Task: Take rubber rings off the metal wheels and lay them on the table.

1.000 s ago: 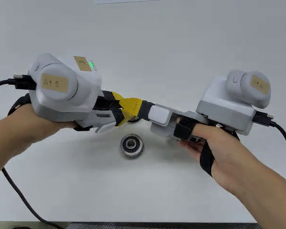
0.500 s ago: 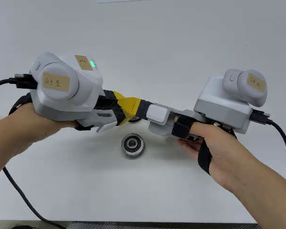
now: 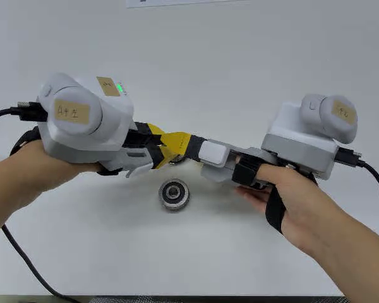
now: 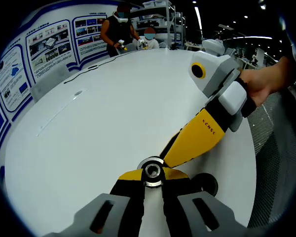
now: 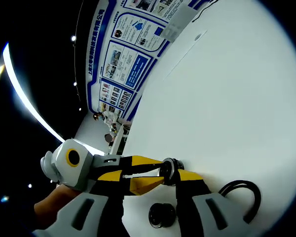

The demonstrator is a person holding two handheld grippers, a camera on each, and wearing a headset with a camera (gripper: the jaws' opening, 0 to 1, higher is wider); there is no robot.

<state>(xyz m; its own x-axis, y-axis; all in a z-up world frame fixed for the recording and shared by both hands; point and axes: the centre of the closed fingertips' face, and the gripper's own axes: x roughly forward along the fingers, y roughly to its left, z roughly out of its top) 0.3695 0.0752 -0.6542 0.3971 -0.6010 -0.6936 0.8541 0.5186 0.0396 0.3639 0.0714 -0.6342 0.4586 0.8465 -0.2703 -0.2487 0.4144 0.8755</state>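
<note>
A small metal wheel (image 4: pixel 152 170) with a dark rubber ring around it hangs above the table, clamped between the yellow tips of my left gripper (image 4: pixel 152 176). My right gripper (image 5: pixel 166 177) comes in from the opposite side, its tips pinching the same wheel (image 5: pixel 168 168) across its rim. In the head view the left gripper (image 3: pixel 159 154) and the right gripper (image 3: pixel 177 146) meet nose to nose, hiding the held wheel. A second wheel (image 3: pixel 175 194) with its black ring on lies flat on the white table (image 3: pixel 196 69) just below the jaws, also visible as a wheel (image 5: pixel 162 215) in the right gripper view.
A thin black loop (image 5: pixel 242 190) lies on the table beyond the jaws; I cannot tell whether it is a cable or a ring. A black cable (image 3: pixel 19 255) trails from the left gripper towards the near edge. Bare table spreads beyond the grippers.
Both grippers stay locked together on the held wheel with only slight drift. The wheel on the table has not moved.
</note>
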